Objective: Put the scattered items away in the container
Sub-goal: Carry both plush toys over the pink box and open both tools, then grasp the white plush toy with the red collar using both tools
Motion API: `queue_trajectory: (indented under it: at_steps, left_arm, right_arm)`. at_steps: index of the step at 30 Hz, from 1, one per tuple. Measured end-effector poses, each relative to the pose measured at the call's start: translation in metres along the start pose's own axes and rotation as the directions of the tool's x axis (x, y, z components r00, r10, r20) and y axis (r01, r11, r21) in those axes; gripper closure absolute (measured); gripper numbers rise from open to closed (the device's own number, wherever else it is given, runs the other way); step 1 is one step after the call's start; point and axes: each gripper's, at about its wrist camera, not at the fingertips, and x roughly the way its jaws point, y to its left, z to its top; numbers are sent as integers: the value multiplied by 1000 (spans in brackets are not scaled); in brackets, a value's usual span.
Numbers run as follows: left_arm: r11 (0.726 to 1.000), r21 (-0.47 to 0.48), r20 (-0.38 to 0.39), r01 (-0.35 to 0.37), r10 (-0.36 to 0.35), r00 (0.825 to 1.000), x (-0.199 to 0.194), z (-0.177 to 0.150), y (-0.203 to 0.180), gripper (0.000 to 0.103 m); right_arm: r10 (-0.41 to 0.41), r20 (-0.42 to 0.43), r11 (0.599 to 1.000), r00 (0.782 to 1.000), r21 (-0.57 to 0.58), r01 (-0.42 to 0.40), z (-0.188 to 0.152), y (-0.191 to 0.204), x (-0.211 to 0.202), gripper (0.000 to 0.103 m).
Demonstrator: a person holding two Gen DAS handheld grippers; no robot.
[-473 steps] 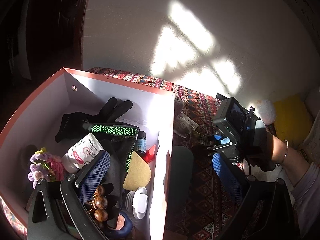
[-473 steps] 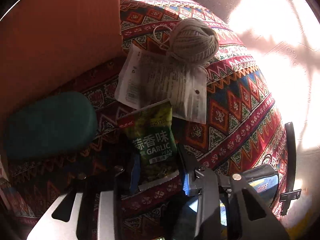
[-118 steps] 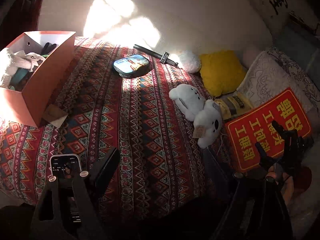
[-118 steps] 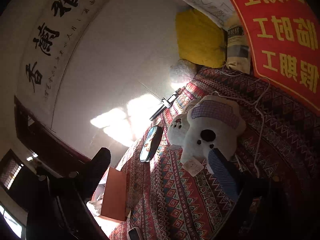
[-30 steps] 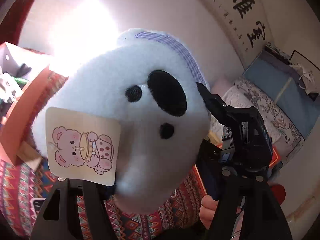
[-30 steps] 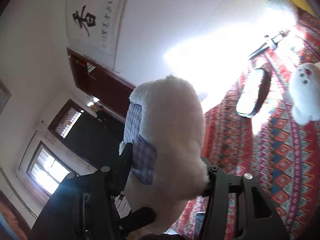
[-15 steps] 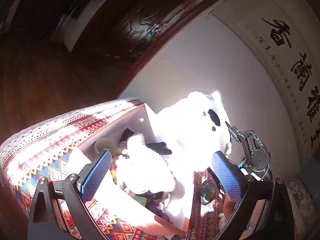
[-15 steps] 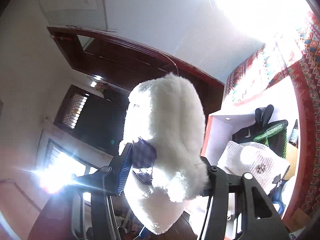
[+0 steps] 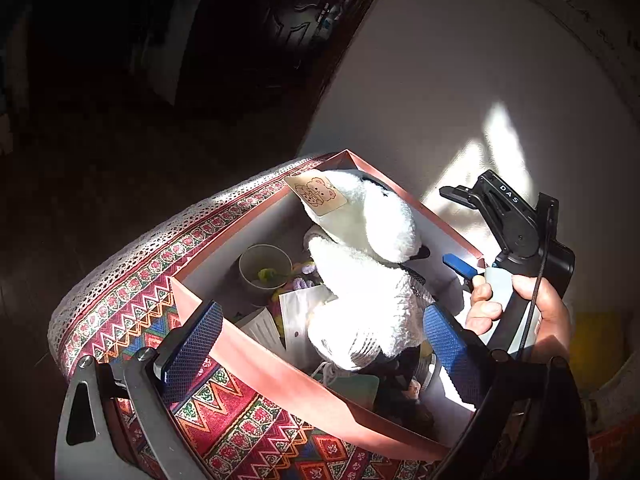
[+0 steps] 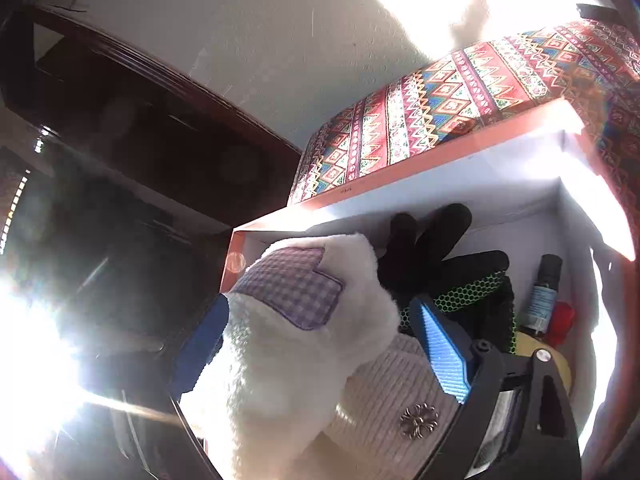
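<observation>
Over the orange box (image 9: 280, 364), which sits on a bed covered by a patterned blanket (image 9: 132, 304), we find one white plush bear (image 9: 360, 280) lying on top of the contents, its head with a paper tag (image 9: 316, 194) up against the far rim. The box stands near the blanket's lace edge, with the wall close behind. Little free room remains inside.

The left hand-held gripper (image 9: 320, 344) stands wide apart, its blue pads either side of the near wall and clear of the bear. The right hand-held gripper (image 10: 320, 344) is opening; the bear lies between its pads, and we see a gap at the right pad.

We count in the box: one paper cup (image 9: 264, 272), one black glove (image 10: 432, 248), one small dark bottle (image 10: 540, 300), one knitted cream hat (image 10: 384, 412), and several paper sheets (image 9: 296, 320). One hand (image 9: 520, 312) grips the right tool's handle.
</observation>
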Motion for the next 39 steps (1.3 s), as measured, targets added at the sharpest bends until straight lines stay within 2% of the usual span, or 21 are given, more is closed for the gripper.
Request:
queue_trajectory:
  at_steps: [2, 5, 8, 11, 15, 18, 20, 22, 23, 25, 27, 29, 32, 34, 35, 37, 39]
  left_arm:
    - [999, 43, 75, -7, 4, 997, -18, -4, -15, 2]
    - [995, 102, 157, 4, -20, 987, -44, -17, -42, 2]
    - [982, 187, 198, 23, -61, 978, -69, -35, -86, 2]
    - [953, 302, 222, 21, -92, 971, -84, -62, -132, 2]
    - [901, 432, 216, 32, -138, 966, -102, -99, -197, 2]
    - [861, 503, 165, 73, -179, 970, -107, -128, -243, 2]
    - [832, 537, 95, 135, -219, 971, -106, -147, -274, 2]
    - [807, 535, -32, 250, -276, 961, -94, -165, -302, 2]
    - [797, 517, -101, 312, -305, 947, -86, -173, -315, 2]
    - [783, 458, -233, 421, -351, 907, -66, -186, -341, 2]
    - [779, 378, -340, 501, -386, 858, -42, -198, -367, 2]
    - [789, 299, -413, 536, -400, 818, -12, -208, -390, 2]
    - [808, 202, -485, 553, -408, 773, 35, -221, -425, 2]
    - [817, 180, -508, 548, -400, 763, 65, -228, -448, 2]
    - [819, 186, -510, 542, -391, 766, 79, -230, -461, 2]
    - [833, 208, -514, 512, -352, 782, 109, -237, -488, 2]
    - [843, 213, -540, 494, -320, 778, 143, -246, -514, 2]
  right_arm:
    - [64, 59, 997, 996, -48, -61, -2, -4, -59, 3]
    - [95, 135, 993, 986, -85, -84, -14, -21, -148, 1]
    - [114, 189, 991, 975, -89, -99, -29, -44, -227, 1]
    - [119, 264, 992, 957, -68, -104, -44, -70, -302, 1]
    - [118, 348, 993, 930, -38, -111, -61, -117, -380, 1]
    - [107, 395, 994, 913, -15, -110, -70, -149, -428, 1]
    - [101, 434, 993, 895, 17, -121, -77, -174, -452, 1]
    - [82, 489, 988, 868, 73, -135, -83, -207, -474, 1]
    - [60, 519, 982, 853, 122, -143, -86, -228, -484, 1]
    - [14, 554, 954, 832, 242, -177, -89, -272, -496, 1]
    - [1, 571, 900, 821, 357, -250, -90, -319, -501, 1]
    - [-12, 581, 839, 814, 448, -308, -88, -355, -495, 1]
    - [-65, 581, 799, 812, 517, -306, -74, -391, -478, 1]
    - [-128, 569, 772, 812, 571, -278, -64, -413, -467, 1]
    - [-163, 553, 757, 817, 602, -256, -60, -423, -460, 1]
    - [-229, 529, 695, 817, 677, -243, -54, -442, -446, 1]
    - [-233, 507, 642, 830, 721, -261, -46, -462, -429, 1]
